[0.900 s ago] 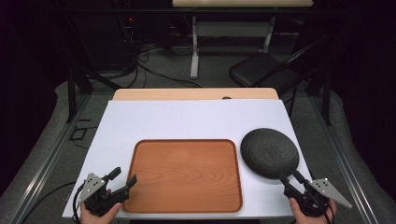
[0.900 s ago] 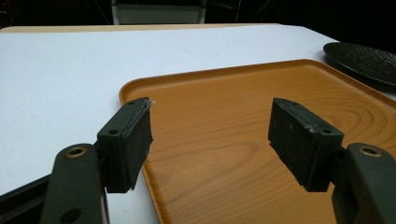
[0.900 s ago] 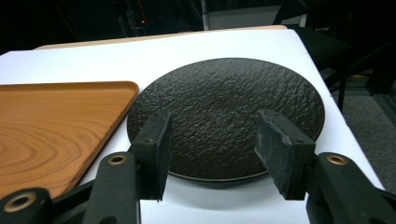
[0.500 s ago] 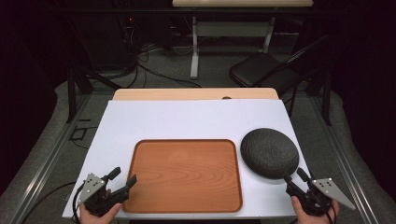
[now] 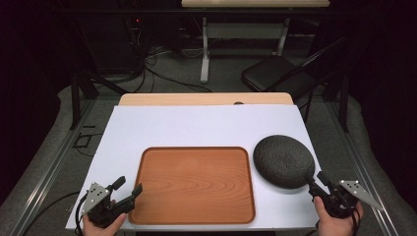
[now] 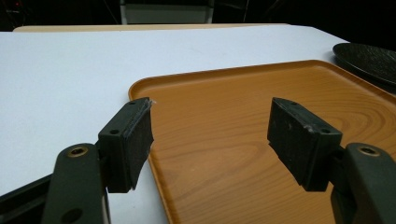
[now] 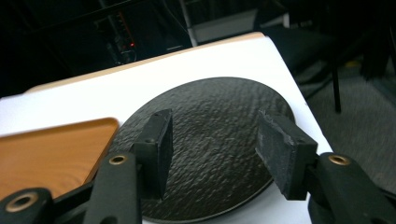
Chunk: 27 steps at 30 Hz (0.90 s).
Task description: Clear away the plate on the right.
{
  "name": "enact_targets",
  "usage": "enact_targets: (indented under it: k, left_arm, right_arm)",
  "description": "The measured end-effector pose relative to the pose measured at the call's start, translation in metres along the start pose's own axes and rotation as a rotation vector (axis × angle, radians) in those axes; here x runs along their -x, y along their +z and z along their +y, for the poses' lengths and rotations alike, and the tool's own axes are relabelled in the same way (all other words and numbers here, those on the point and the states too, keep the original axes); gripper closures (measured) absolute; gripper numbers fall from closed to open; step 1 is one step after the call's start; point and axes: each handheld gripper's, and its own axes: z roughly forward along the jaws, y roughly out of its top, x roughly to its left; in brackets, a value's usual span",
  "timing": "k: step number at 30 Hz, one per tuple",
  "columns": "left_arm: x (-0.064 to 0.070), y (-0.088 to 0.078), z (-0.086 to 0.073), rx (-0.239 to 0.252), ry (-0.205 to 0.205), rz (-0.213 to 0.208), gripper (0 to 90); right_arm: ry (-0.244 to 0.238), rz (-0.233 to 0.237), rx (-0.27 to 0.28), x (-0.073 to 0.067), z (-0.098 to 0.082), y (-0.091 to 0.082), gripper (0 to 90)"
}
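The right gripper (image 5: 314, 178), jaws spread and empty, has backed off toward 5 o'clock from the dark textured plate (image 5: 283, 161), which sits at 3 o'clock of the wooden tray (image 5: 194, 184) on the white surface (image 5: 196, 125). The left gripper (image 5: 129, 188) holds spread at the tray's near-left corner. The plate looks stiff, heavy, breakable; its thin near rim seems the best hold.

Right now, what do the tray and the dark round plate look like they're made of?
The tray looks like wood or wood-look laminate: orange-brown, visible grain, smooth satin sheen. The dark round plate looks like stone-style ceramic or slate: charcoal, matte, pebbled surface. Neither is certain from looks alone.
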Motion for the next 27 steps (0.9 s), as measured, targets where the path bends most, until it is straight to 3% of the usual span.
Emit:
enact_targets:
  k: [3,4,5,9,12,13,18,19,25,27]
  left_arm:
    - [0.000,0.000,0.000,-0.004,0.006,-0.003,31.2]
    - [0.000,0.000,0.000,-0.004,0.006,-0.003,31.3]
    - [0.000,0.001,0.000,-0.005,0.004,-0.004,31.3]
    - [-0.001,0.002,0.000,-0.006,-0.003,-0.006,31.5]
    - [-0.001,0.002,-0.001,-0.008,-0.012,-0.009,31.5]
    - [-0.001,0.002,0.000,-0.010,-0.012,-0.012,31.6]
    - [-0.001,0.003,0.000,-0.013,-0.015,-0.021,32.0]
    - [-0.001,0.003,0.000,-0.018,-0.015,-0.020,32.0]
    - [-0.002,0.003,-0.001,-0.023,-0.023,-0.018,32.3]
    - [-0.003,0.003,-0.001,-0.024,-0.025,-0.015,32.3]
  right_arm:
    - [0.074,-0.030,0.013,0.012,0.005,0.009,46.1]
    - [0.074,-0.030,0.013,0.012,0.005,0.009,46.1]
    - [0.127,-0.049,0.017,0.022,0.007,0.016,48.4]
    - [0.182,-0.101,0.027,0.036,0.005,0.028,49.5]
    - [0.199,-0.112,0.026,0.041,0.000,0.033,50.8]
    - [0.223,-0.110,0.003,0.046,-0.003,0.035,52.7]
    - [0.252,-0.098,-0.014,0.052,-0.006,0.038,53.2]
    - [0.282,-0.090,-0.029,0.054,-0.008,0.041,53.7]
    - [0.351,-0.103,-0.112,0.061,-0.010,0.049,54.3]
    - [0.359,-0.108,-0.113,0.061,-0.010,0.052,54.4]
